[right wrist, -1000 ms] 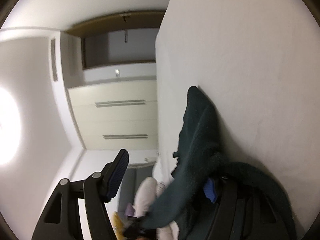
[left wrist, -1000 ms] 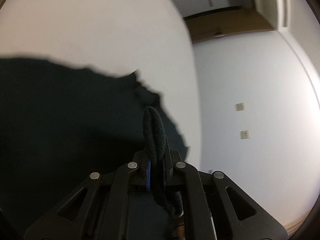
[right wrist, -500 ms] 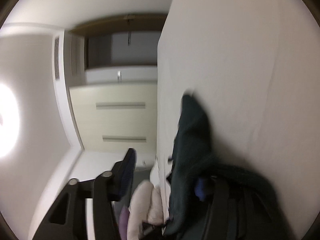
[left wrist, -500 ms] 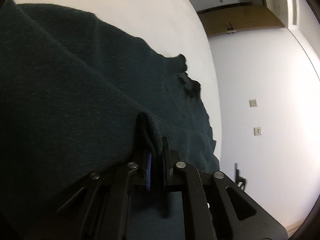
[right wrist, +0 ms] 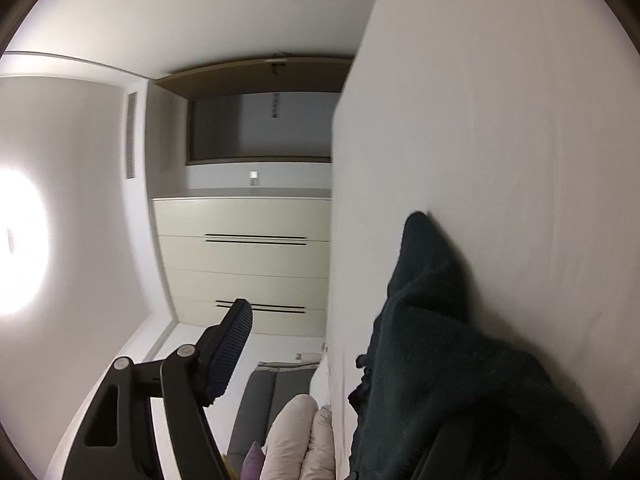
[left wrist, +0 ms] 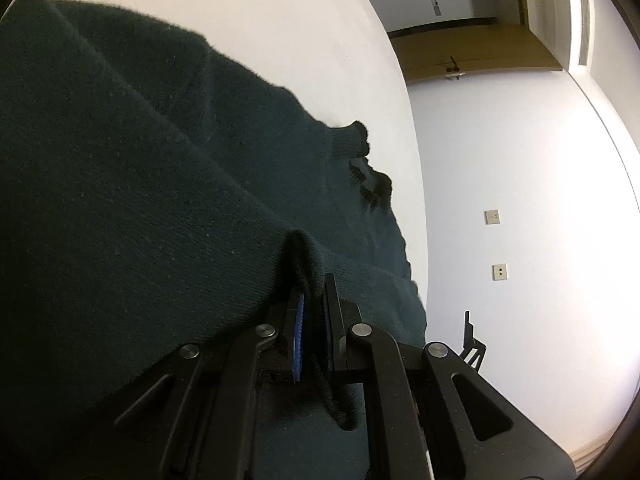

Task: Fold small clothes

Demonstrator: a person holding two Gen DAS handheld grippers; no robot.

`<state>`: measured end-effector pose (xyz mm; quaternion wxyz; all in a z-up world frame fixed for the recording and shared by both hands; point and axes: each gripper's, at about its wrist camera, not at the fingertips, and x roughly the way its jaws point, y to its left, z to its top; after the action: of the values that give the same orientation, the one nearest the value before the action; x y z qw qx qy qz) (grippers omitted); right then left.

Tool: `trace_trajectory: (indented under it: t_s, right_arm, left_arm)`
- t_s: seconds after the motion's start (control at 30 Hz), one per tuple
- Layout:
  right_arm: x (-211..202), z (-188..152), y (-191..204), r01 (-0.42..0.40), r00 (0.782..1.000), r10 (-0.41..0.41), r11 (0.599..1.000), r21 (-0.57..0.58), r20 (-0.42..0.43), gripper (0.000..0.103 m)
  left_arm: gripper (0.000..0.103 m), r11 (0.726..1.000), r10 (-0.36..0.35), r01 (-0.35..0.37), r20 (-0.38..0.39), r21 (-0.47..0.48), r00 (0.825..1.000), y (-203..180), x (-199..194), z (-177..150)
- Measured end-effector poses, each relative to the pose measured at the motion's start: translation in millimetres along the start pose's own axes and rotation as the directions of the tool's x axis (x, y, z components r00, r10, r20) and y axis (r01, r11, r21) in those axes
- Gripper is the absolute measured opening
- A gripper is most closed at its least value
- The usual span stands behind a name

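The left gripper (left wrist: 310, 320) is pinching a fold of the dark green knit garment (left wrist: 132, 208) tightly between its narrow jaws, with the blue pad (left wrist: 299, 344) pressing into the cloth and a strand of hem hanging down behind it. The garment is lying spread across the white tabletop (left wrist: 280, 24), its far edge running ragged and diagonal toward the table's right edge, where a ribbed cuff (left wrist: 350, 142) is sitting close to the drop-off. Bare white surface is stretching out beyond that edge of cloth, leaving plenty of free room. In the right wrist view the right gripper (right wrist: 340, 364) is standing wide, one blue-padded finger (right wrist: 230, 354) hanging clear off the table's side while the other is lying hidden under the draped garment (right wrist: 432, 340); nothing is being squeezed. A pale glove (right wrist: 298, 436) is showing near the table edge (right wrist: 332, 280).
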<state>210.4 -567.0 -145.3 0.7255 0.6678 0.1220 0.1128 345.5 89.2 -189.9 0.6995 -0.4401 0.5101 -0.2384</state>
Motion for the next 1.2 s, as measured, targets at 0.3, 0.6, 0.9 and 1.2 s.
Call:
trace_trajectory:
  t_s: [0.3, 0.6, 0.9, 1.2]
  right_arm:
    - [-5, -23, 13, -0.097, 0.994, 0.093, 0.993, -0.062, -0.060, 0.082]
    - [-22, -26, 2, -0.001, 0.999, -0.001, 0.998, -0.066, -0.038, 0.066]
    - [-71, -54, 13, 0.020, 0.990, -0.005, 0.994, 0.104, -0.142, 0.088]
    - [-44, -26, 20, 0.075, 0.978, -0.073, 0.997, 0.005, -0.193, 0.087]
  left_arm:
    - [0.006, 0.998, 0.029, -0.029, -0.003, 0.053, 1.000, -3, -4, -6]
    - [0.007, 0.996, 0.062, -0.061, -0.013, 0.071, 0.998, -3, -5, -5]
    - [0.008, 0.966, 0.227, -0.241, 0.132, 0.098, 0.965, -9, -68, -9]
    - [0.008, 0.900, 0.314, -0.330, 0.103, 0.285, 0.944, -52, -16, -31]
